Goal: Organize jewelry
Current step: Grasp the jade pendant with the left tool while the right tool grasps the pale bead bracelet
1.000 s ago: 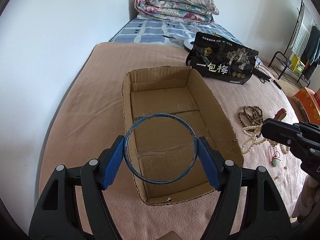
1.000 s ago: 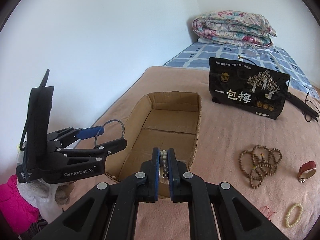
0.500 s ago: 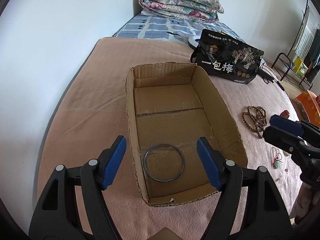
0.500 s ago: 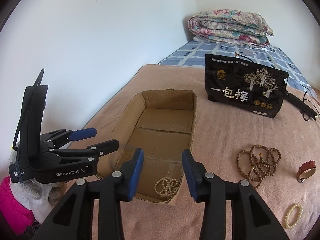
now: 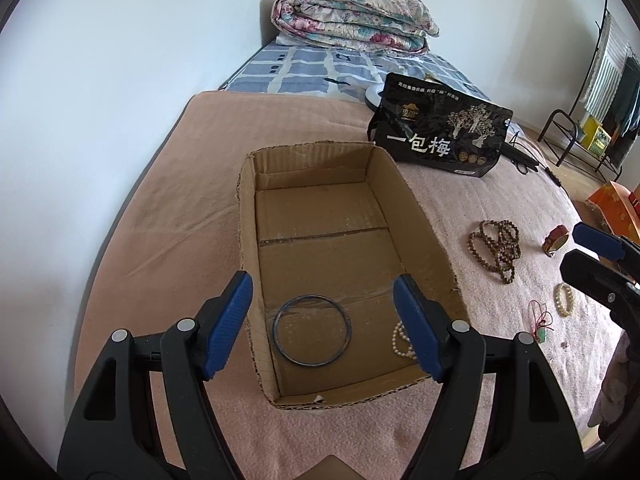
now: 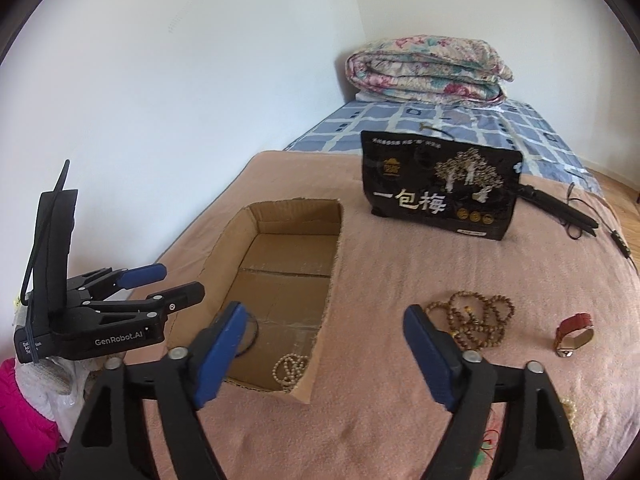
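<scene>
An open cardboard box lies on the pink blanket. In it lie a dark blue bangle and a pearl necklace. My left gripper is open and empty above the box's near end. My right gripper is open and empty, to the right of the box. On the blanket lie a brown bead necklace, a red watch, a small pearl bracelet and a red-corded green pendant.
A black snack bag stands behind the box. A folded floral quilt lies at the bed's far end. Black cables lie right of the bag. The wall runs along the left. A clothes rack stands far right.
My left gripper opened and dropped the bangle into the box. My right gripper opened, dropped the pearl necklace into the box and moved right, away from it.
</scene>
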`<state>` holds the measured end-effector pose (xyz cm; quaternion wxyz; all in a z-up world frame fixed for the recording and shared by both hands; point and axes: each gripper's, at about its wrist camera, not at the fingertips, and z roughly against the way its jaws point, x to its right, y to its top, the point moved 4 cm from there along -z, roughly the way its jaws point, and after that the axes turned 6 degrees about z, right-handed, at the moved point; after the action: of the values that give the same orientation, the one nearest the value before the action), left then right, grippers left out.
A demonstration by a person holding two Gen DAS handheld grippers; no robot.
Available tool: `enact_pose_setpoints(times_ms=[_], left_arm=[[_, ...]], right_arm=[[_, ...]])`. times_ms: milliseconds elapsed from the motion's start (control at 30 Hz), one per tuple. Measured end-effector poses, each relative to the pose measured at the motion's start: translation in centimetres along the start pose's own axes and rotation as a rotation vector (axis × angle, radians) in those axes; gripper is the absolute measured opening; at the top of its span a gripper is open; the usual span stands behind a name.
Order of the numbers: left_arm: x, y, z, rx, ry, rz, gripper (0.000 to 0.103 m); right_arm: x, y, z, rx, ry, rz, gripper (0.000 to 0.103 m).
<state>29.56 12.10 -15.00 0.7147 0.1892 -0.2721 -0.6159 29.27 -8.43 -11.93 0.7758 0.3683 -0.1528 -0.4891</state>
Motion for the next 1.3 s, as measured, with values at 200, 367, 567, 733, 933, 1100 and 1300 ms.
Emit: enact_pose_setpoints(times_ms=[200,367,567,733,933,1100,1300], left_arm=[[2.0,0.1,0.6,0.022,-0.020,-0.022,0.075],[4.7,0.1,1.0,0.038,-0.052,-0.059,0.075],[8.3,-0.2,1.3,0.040,-0.112,-0.094,0.075],[12.0,-1.2,0.9,0.024,-0.156,-0.141,0.075],[16.0,-3.0,0.0,-0.018,-0.202,-0.202,0.075],[18.7,-4.8,-1.1,-0.070,-0.239,-0.231,0.075],[21.2,-6.4,-2.6,-0.139,-0.289,-0.225,0.072]], right_arm=[[2.3,-0.1,2.4,0.034,-0.077,-0.010,0.101],[5.2,-0.8,4.4,0.051,-0.151,-0.029,0.103],[9.5,-2.3,6.8,0.079,-0.241,-0.104,0.103],[13.6,-3.7,9.0,0.108,-0.283,-0.182,0.103],[17.5,-5.3,11.2,0.128,-0.352,-0.209,0.103],[20.2,-7.5,10.6,0.028,-0.332,-0.215,0.103],[23.8,-10.9,8.7,-0.114,-0.309,-0.311,0.102]])
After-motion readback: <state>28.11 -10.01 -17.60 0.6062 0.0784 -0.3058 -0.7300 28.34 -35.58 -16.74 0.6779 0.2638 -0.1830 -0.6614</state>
